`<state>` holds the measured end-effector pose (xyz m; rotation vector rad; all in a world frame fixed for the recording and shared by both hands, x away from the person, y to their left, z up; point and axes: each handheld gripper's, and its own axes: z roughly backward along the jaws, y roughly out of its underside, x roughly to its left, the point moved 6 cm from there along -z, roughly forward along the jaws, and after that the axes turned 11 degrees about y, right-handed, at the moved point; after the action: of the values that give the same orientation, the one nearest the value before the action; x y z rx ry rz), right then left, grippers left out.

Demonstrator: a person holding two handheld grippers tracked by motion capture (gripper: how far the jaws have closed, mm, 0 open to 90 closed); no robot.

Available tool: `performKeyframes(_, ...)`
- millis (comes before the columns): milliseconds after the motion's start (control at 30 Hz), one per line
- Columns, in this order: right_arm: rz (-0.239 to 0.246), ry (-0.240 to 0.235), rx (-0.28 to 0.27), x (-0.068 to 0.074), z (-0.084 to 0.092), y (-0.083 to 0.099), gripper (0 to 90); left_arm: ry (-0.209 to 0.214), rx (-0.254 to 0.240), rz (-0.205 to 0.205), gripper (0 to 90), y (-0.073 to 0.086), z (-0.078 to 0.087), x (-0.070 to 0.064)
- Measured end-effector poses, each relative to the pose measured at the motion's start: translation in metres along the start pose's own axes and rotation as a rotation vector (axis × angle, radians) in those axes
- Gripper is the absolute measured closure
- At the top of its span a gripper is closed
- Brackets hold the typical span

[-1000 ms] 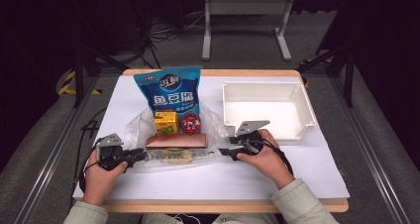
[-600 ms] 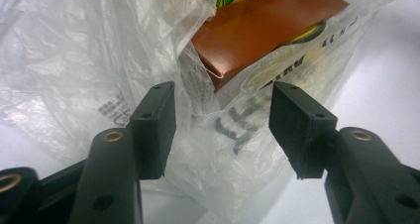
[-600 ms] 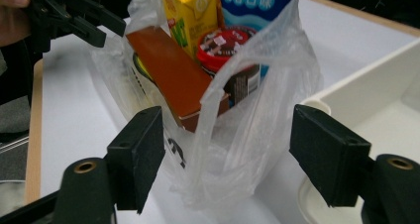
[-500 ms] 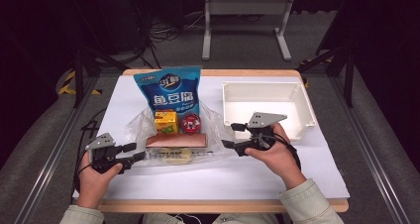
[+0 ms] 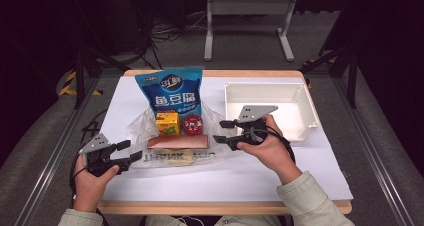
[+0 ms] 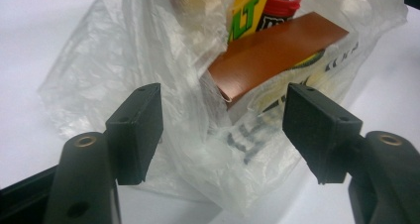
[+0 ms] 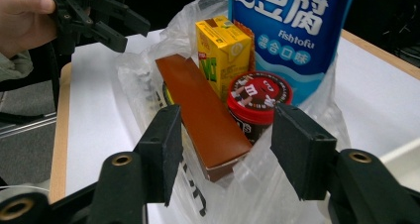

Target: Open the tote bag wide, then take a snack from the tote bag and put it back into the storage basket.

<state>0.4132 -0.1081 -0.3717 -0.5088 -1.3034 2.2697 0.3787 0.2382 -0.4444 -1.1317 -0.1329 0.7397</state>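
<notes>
We've let go: left gripper [image 5: 131, 151] jaws just opening, right gripper [image 5: 220, 131] just narrowing, both empty beside thin clear plastic bag [image 5: 142, 128]; groceries next.

We were working in what looked like a lab or recording studio set up for data collection, not a home or shop. The table [image 5: 300, 178] was a plain wooden top covered with a white sheet, standing on grey carpet. Metal rails [image 5: 47, 161] ran along the floor on both sides of it, and black stands [image 5: 82, 73] rose beside them. Behind the table the room was dark, with loose cables [image 5: 170, 31] lying on the floor and a grey metal frame [image 5: 247, 21]. Black-and-yellow hazard tape [image 5: 67, 83] marked the floor at the left. The groceries on the table sat there as props.
</notes>
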Motion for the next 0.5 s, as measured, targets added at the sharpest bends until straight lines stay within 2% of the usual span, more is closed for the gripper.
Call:
performKeyframes(133,0.019,-0.036,0.011,0.003,-0.006,-0.010,52.6,-0.022,-0.021,0.005,28.7,-0.003,0.005,0.002)
performKeyframes(267,0.023,-0.055,0.049,0.005,-0.012,-0.016,50.6,-0.037,-0.018,0.000,21.5,-0.004,0.007,0.004)
performKeyframes(500,0.054,-0.066,0.082,0.007,-0.022,-0.024,47.8,-0.055,-0.044,0.009,17.8,-0.005,0.013,0.006)
